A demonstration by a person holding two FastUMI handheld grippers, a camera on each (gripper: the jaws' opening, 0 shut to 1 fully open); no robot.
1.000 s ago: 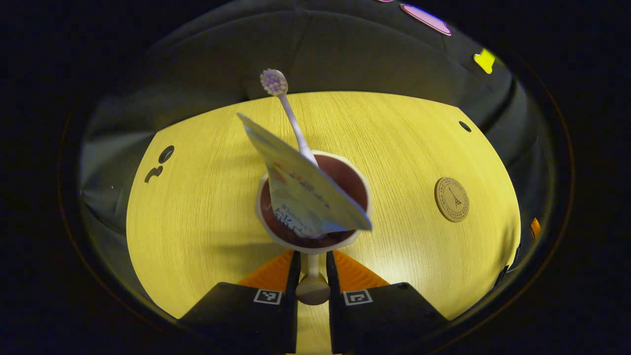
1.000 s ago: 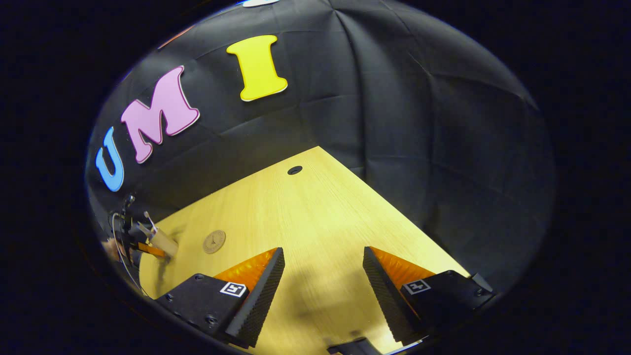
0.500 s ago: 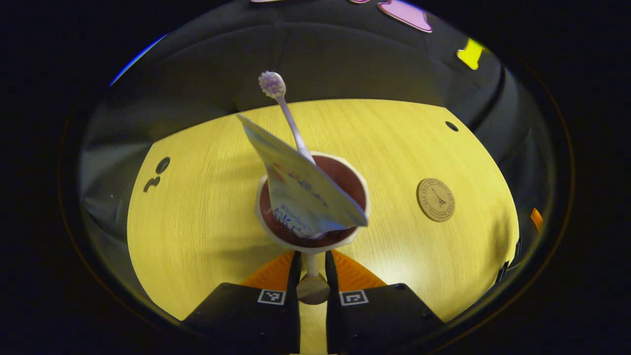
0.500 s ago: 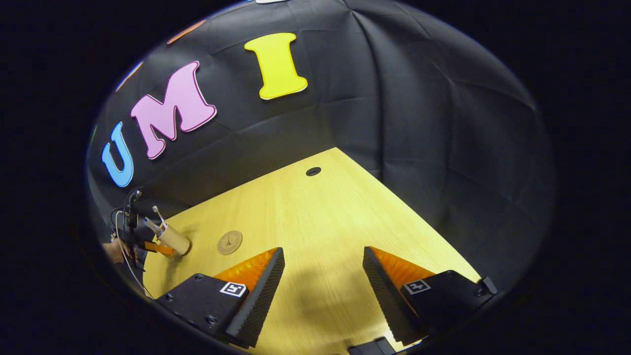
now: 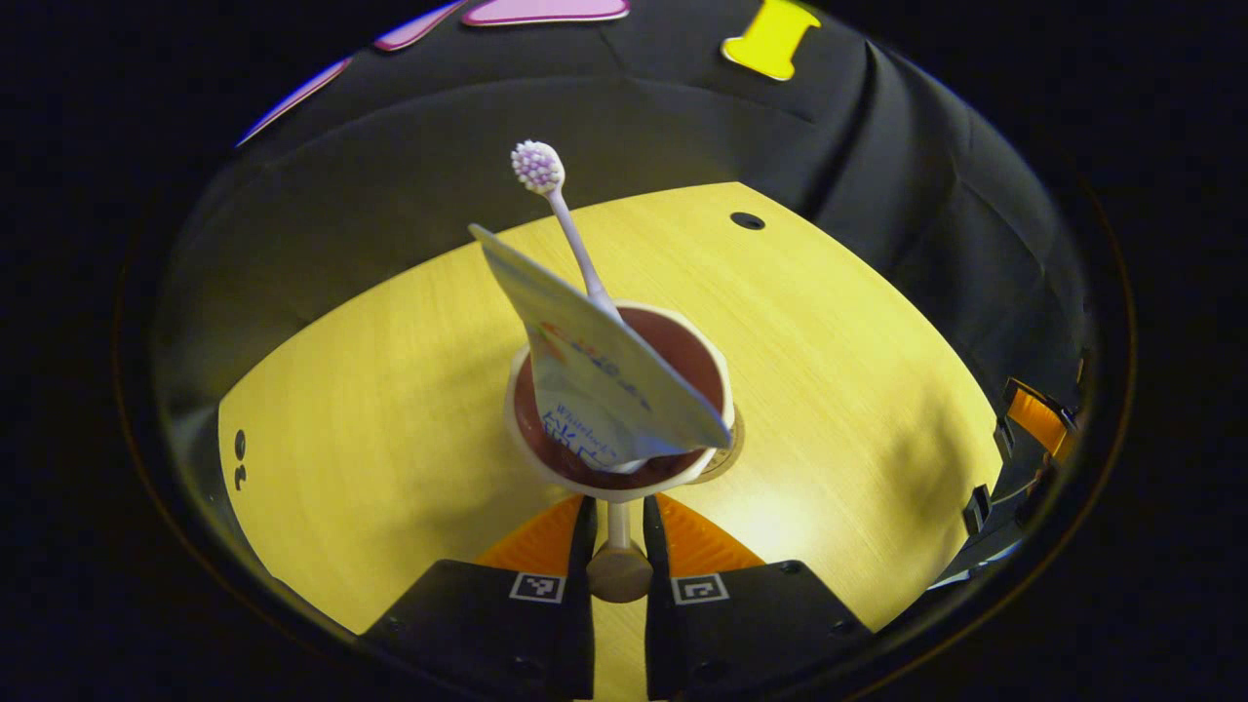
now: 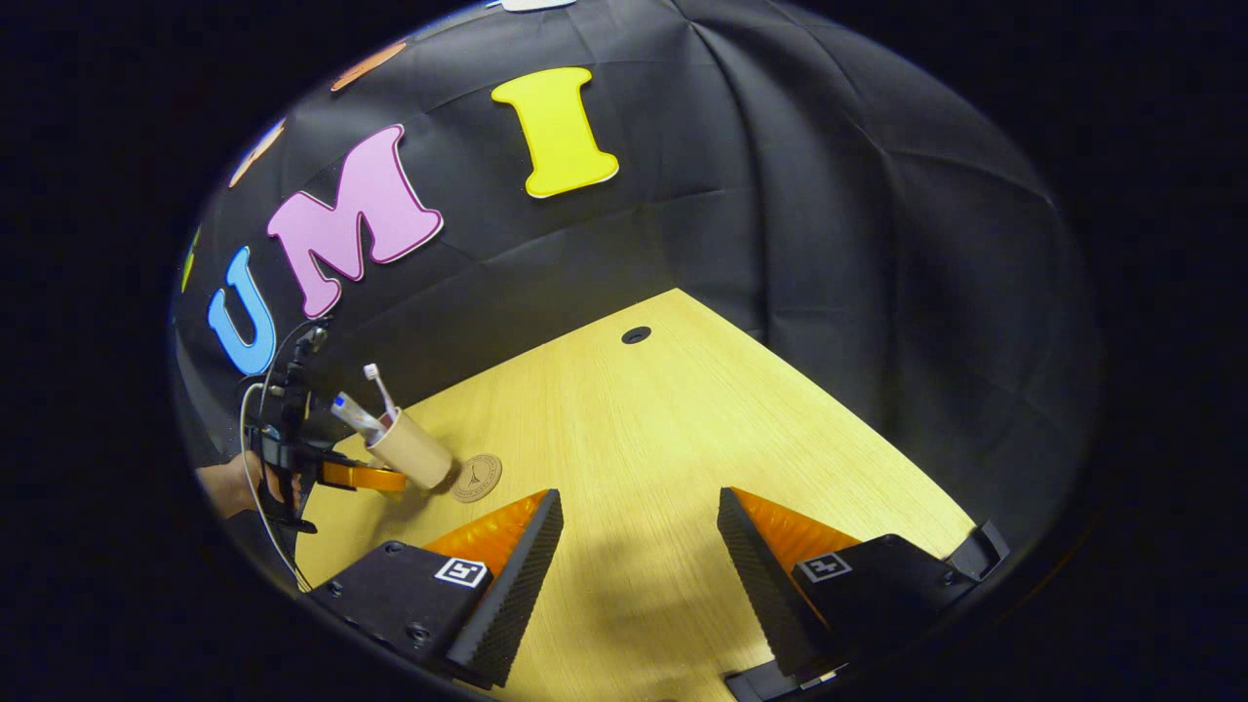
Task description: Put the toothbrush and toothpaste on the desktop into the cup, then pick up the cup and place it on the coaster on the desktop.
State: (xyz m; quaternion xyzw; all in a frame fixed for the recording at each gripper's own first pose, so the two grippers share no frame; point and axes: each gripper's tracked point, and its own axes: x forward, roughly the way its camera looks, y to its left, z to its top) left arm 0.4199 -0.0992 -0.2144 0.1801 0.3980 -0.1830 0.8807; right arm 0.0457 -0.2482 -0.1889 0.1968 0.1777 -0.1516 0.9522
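Observation:
My left gripper (image 5: 618, 546) is shut on the handle of a beige cup (image 5: 619, 414) with a dark inside. A white toothbrush (image 5: 565, 229) and a toothpaste tube (image 5: 595, 366) stand in the cup, leaning up and left. The round wooden coaster (image 5: 729, 447) peeks out just behind the cup's right side. In the right gripper view the tilted cup (image 6: 411, 451) is held by the left gripper (image 6: 363, 478), its base right beside the coaster (image 6: 476, 478). My right gripper (image 6: 639, 556) is open over bare desk with nothing between its fingers.
The light wooden desk (image 5: 390, 419) has a cable hole (image 5: 747, 220) at the back and dark marks (image 5: 239, 458) at the left. Black cloth walls close in behind. A hand (image 6: 229, 487) holds the left gripper. The right gripper (image 5: 1033, 419) shows at the desk's right edge.
The left gripper has carried the cup to the right, so the coaster now lies right behind it. The right gripper has stayed open, its view turning slightly.

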